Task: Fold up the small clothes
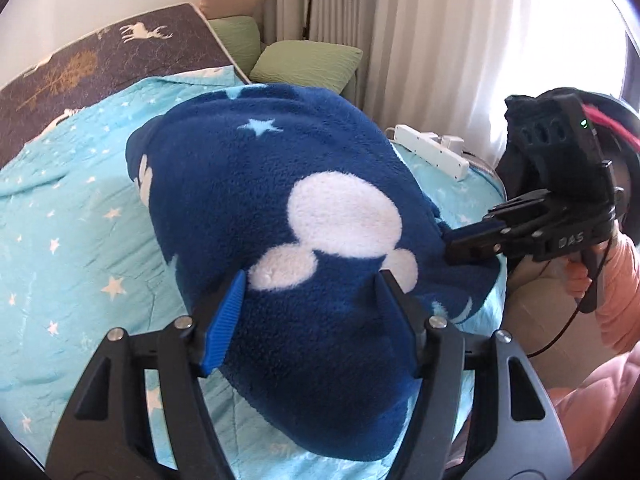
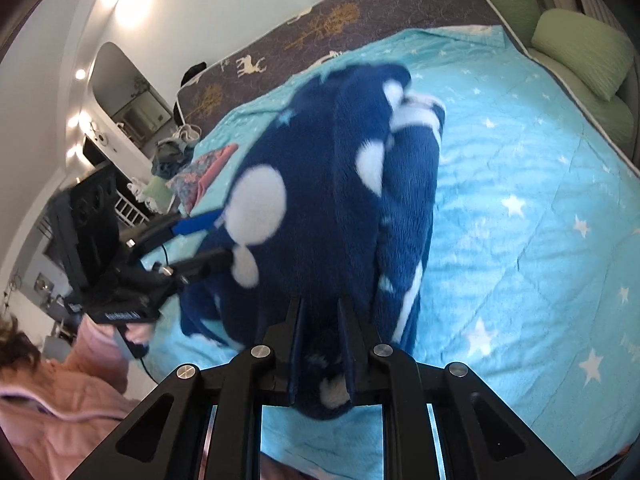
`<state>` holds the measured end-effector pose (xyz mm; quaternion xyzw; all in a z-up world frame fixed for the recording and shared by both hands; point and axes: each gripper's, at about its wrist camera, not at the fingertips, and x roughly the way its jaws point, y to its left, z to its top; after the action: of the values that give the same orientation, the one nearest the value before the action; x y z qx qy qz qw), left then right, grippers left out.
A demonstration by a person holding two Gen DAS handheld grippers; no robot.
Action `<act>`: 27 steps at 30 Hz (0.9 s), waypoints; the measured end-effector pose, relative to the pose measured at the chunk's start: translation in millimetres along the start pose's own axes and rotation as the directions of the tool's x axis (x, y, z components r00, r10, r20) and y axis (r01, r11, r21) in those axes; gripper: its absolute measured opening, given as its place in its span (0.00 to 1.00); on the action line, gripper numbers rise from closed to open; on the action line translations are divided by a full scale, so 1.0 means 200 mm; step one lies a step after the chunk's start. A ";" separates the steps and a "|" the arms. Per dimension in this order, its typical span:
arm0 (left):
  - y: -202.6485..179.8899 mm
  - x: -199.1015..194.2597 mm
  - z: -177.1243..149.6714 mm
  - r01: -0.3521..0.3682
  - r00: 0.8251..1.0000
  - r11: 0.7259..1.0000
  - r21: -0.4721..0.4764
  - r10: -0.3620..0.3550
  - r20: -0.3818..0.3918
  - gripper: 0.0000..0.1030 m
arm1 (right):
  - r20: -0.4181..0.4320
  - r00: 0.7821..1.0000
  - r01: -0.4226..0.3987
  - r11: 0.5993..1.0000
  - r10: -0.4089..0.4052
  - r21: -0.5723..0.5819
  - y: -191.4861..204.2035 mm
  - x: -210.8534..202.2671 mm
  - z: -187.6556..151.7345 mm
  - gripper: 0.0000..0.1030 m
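From the left wrist we see the navy fleece garment (image 1: 288, 216), patterned with white mouse-head shapes and pale stars, bunched in a mound on the turquoise star-print quilt (image 1: 60, 216) near the bed's right edge. Our left gripper (image 1: 310, 296) stands released, its blue-padded fingers (image 1: 228, 320) spread on either side of the fleece without pressing it. At the garment's right side our right gripper (image 1: 460, 246) is clenched on a fold of the fleece. A white power strip (image 1: 434, 150) lies at the bed's far right edge, and green cushions (image 1: 308, 64) sit beyond the bed by the curtain. From the right wrist, the right gripper (image 2: 320, 344) has its jaws grasping a bunched fold of the garment (image 2: 320, 184), while the left gripper (image 2: 218, 238) sits at its left side, jaws apart.
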<state>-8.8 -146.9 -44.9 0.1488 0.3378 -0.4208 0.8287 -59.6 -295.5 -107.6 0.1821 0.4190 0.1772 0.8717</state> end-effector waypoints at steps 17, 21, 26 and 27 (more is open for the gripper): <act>0.02 -0.14 0.17 0.032 0.998 0.999 -0.021 -0.031 0.060 0.77 | 0.275 0.957 0.136 0.980 -0.091 -0.148 0.17 -0.22 0.32 0.50; 0.06 -0.03 0.25 0.014 0.999 0.998 -0.063 -0.011 0.034 0.77 | 0.227 0.970 0.111 0.991 -0.092 -0.072 0.12 -0.08 0.54 0.36; 0.21 0.09 0.33 0.056 0.998 0.984 -0.169 -0.053 0.022 0.77 | 0.157 0.985 0.059 0.997 -0.067 0.056 -0.01 0.11 0.73 0.12; 0.24 0.12 0.35 0.063 0.998 0.982 -0.180 -0.060 0.021 0.77 | 0.145 0.987 0.060 0.996 -0.070 0.073 -0.04 0.14 0.75 0.11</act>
<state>69.8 -169.4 -12.4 0.0593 0.3727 -0.4147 0.8280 77.0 -314.0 -42.8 0.2106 0.3650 0.1205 0.8988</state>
